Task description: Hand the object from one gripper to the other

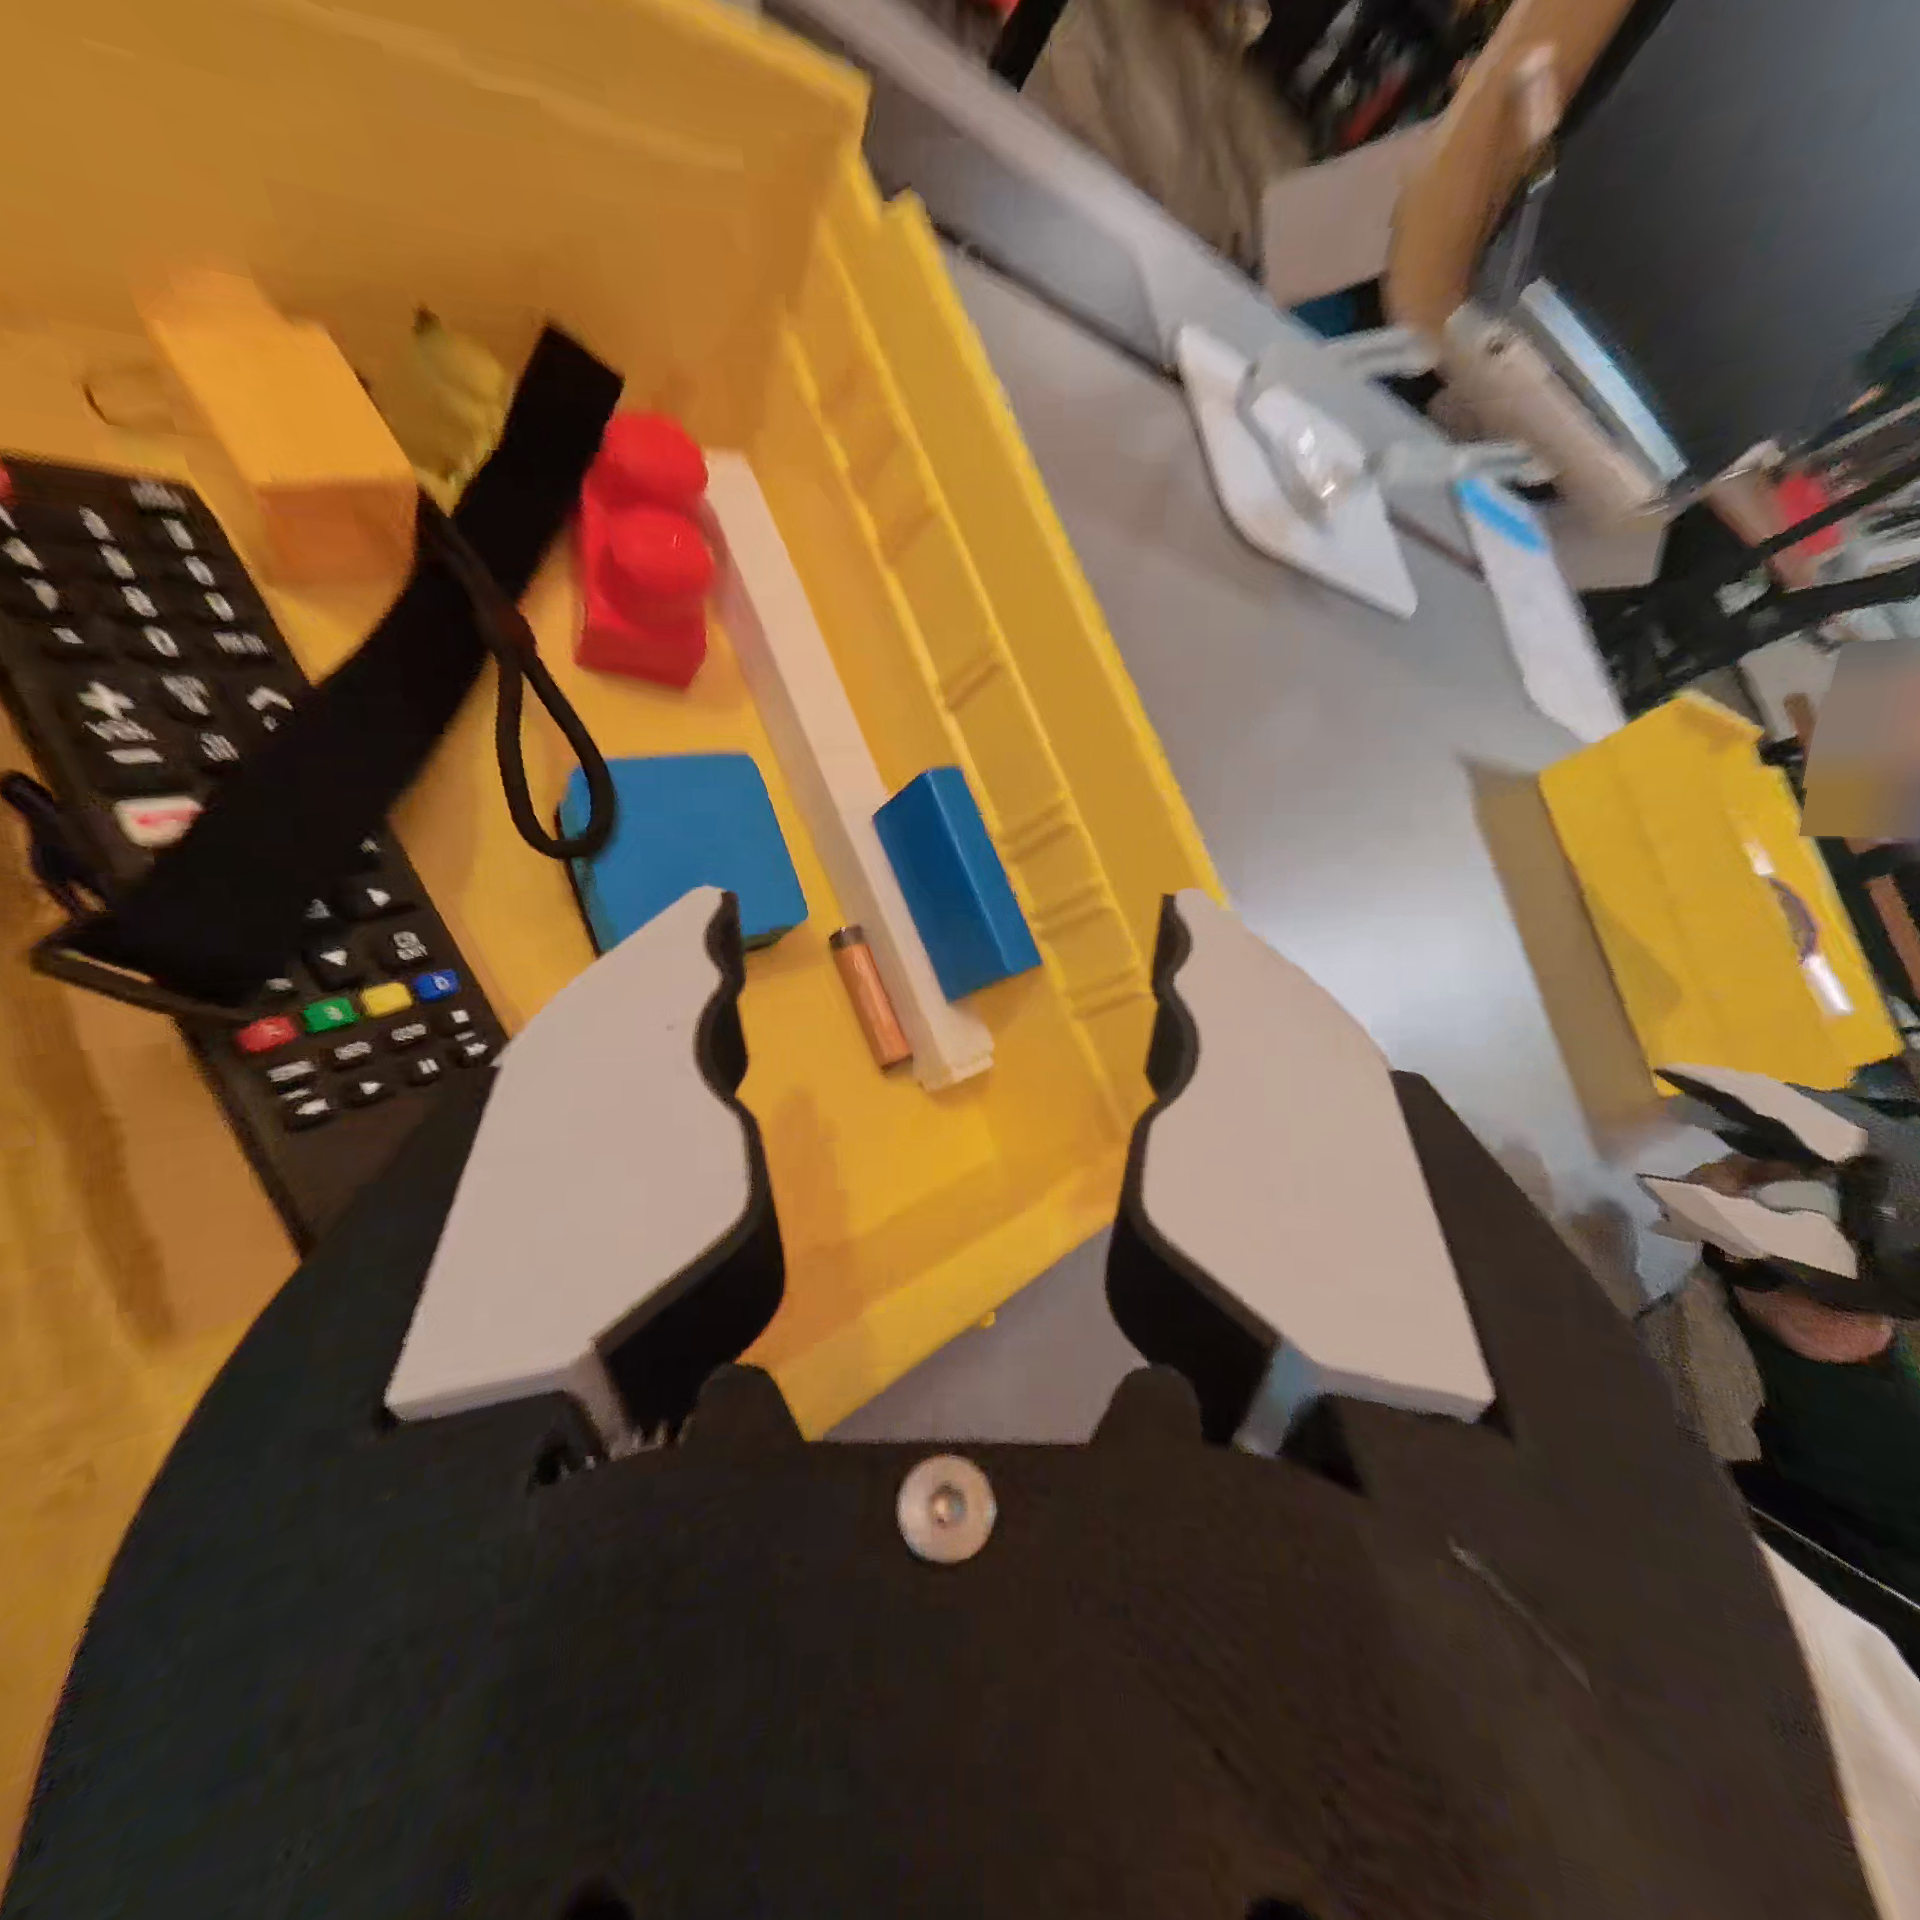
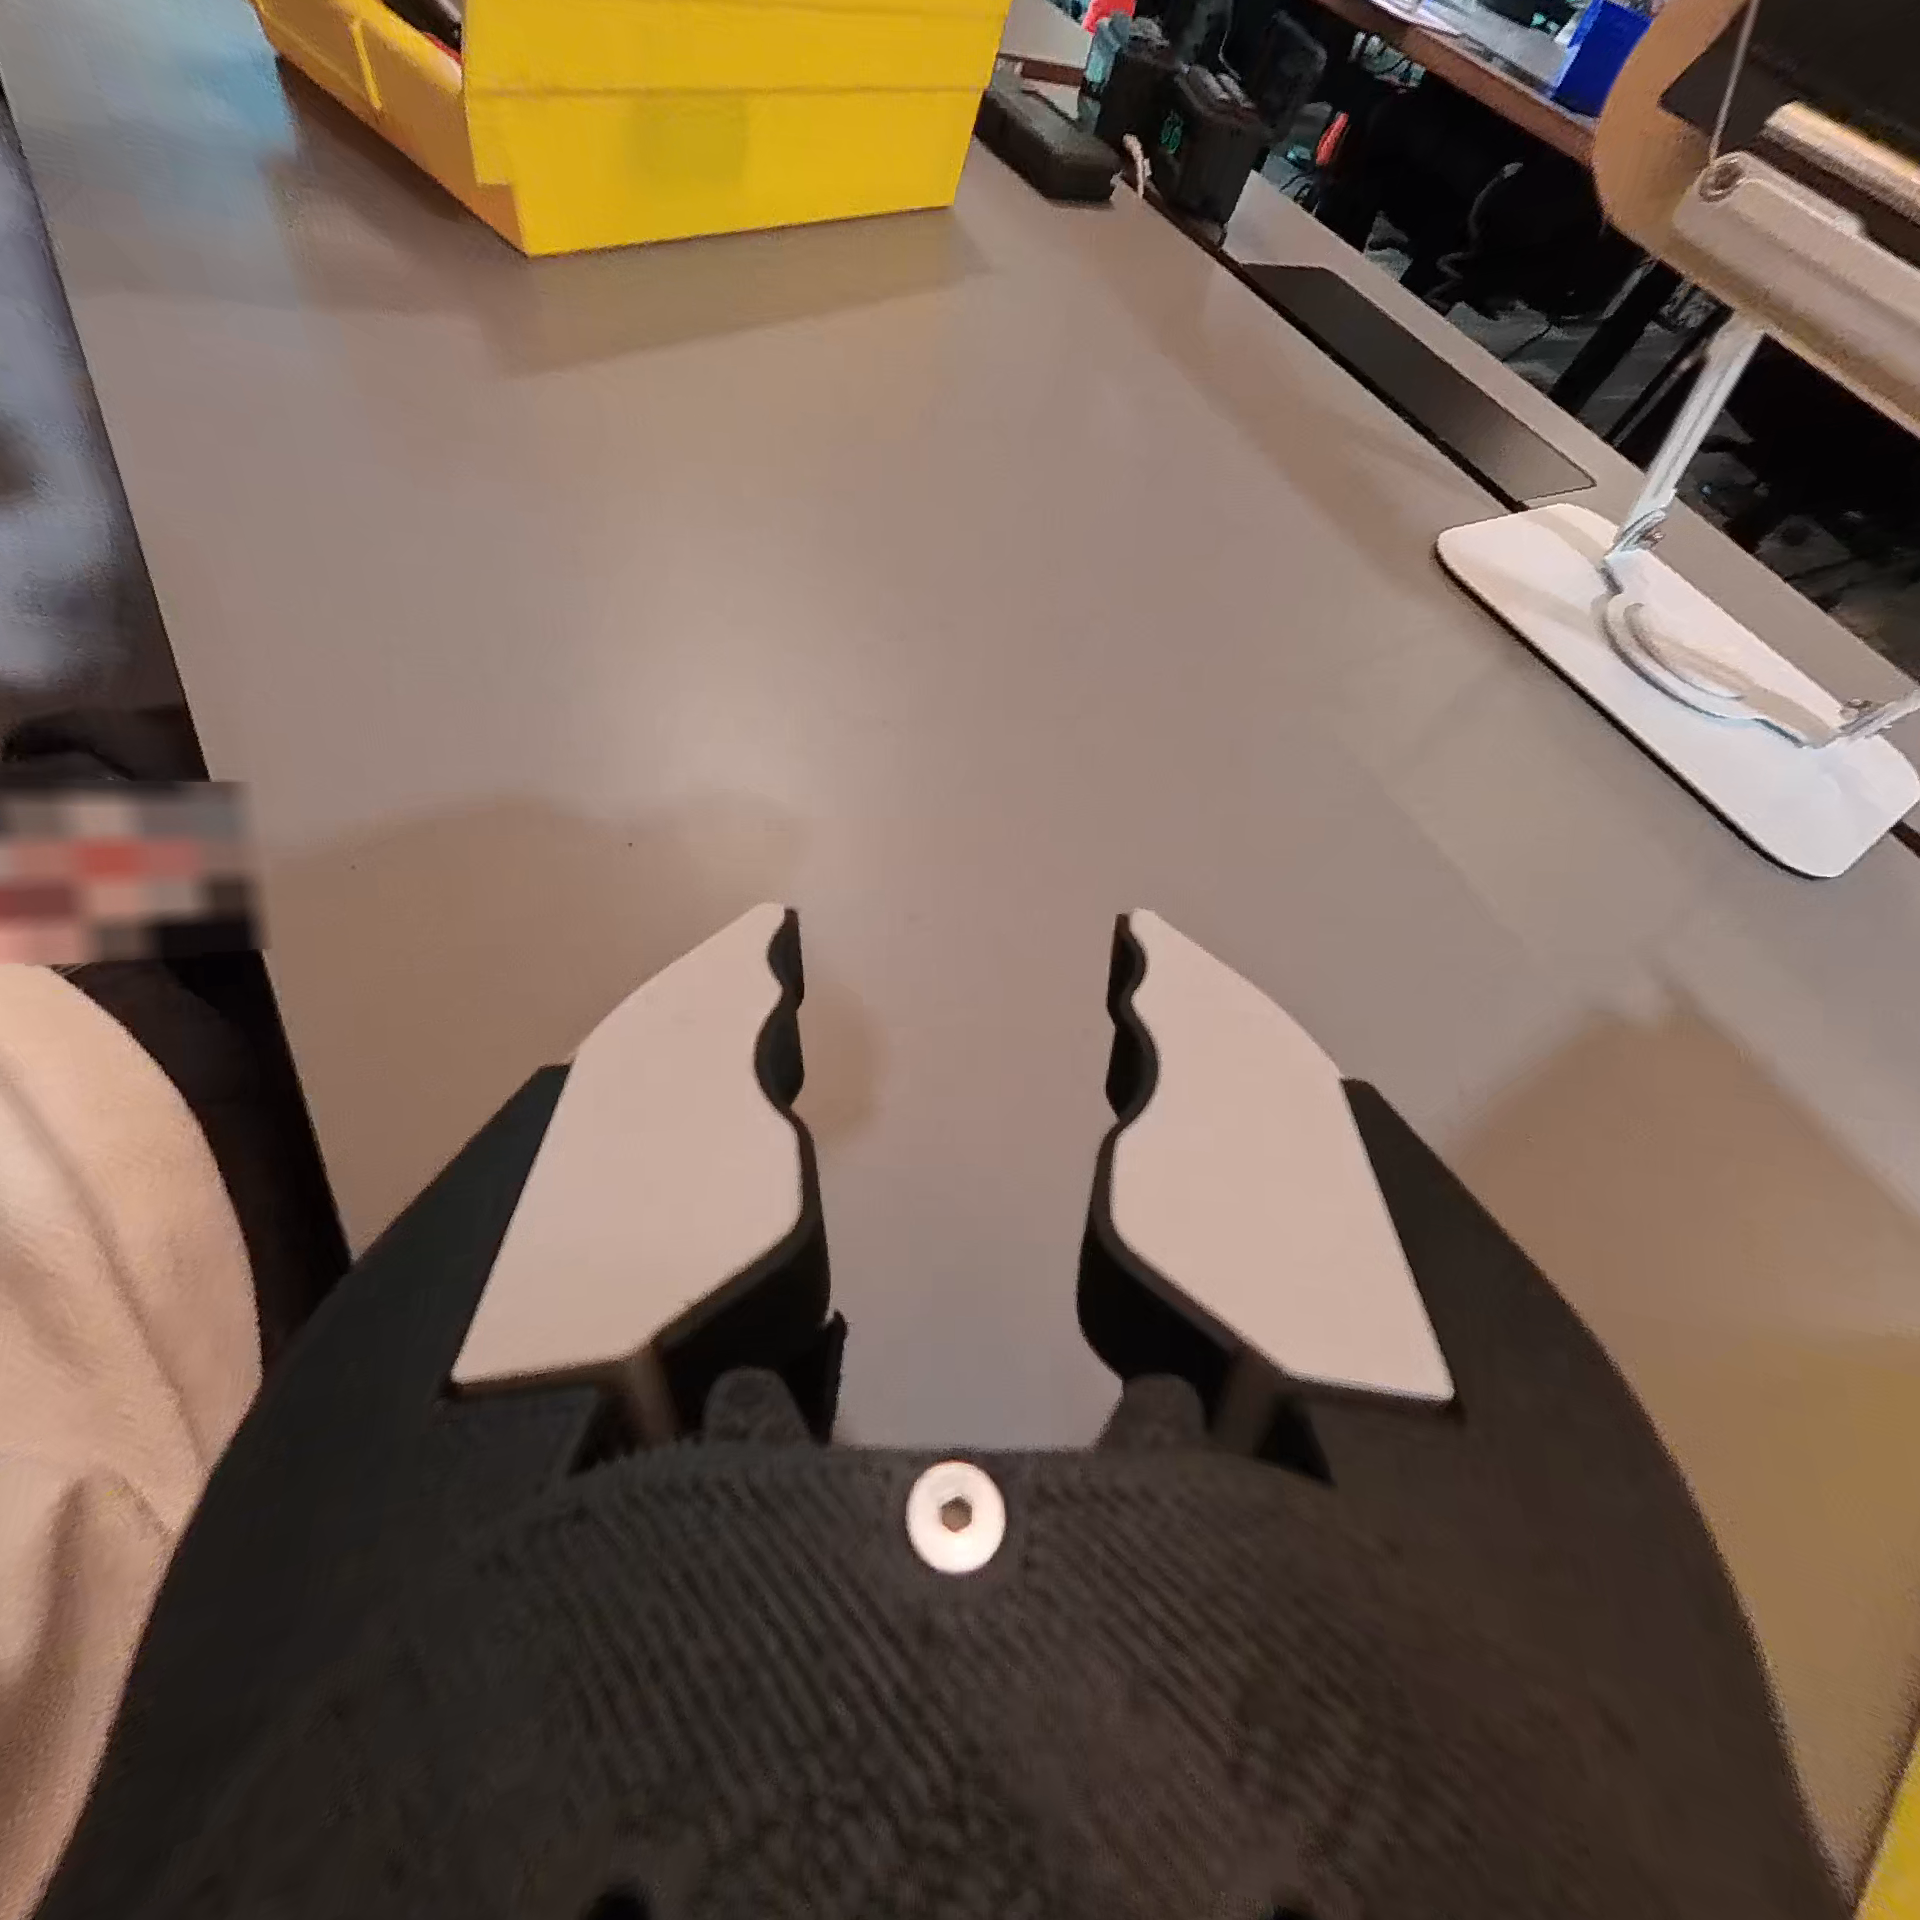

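- The grey table (image 2: 935, 540) carries a yellow bin (image 1: 966, 665) on the left and a second yellow bin (image 1: 1704, 894) farther right.
- The left gripper (image 1: 945, 925) hangs over the near corner of the left bin, jaws wide apart, holding nothing.
- The right gripper (image 2: 956, 935) is over bare table, jaws wide apart, also empty.
- In the left bin lie a black remote (image 1: 156, 665), a black strap (image 1: 416, 644), a white bar (image 1: 821, 748), a red brick (image 1: 644, 551), two blue blocks (image 1: 686, 842) and a battery (image 1: 868, 997).
- Which one is the task's object I cannot tell.

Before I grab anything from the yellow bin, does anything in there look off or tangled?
One snag: the black strap lies across the remote, and its cord loop overlaps the blue block. Nothing looks spilled or broken. Both claws are open and empty.
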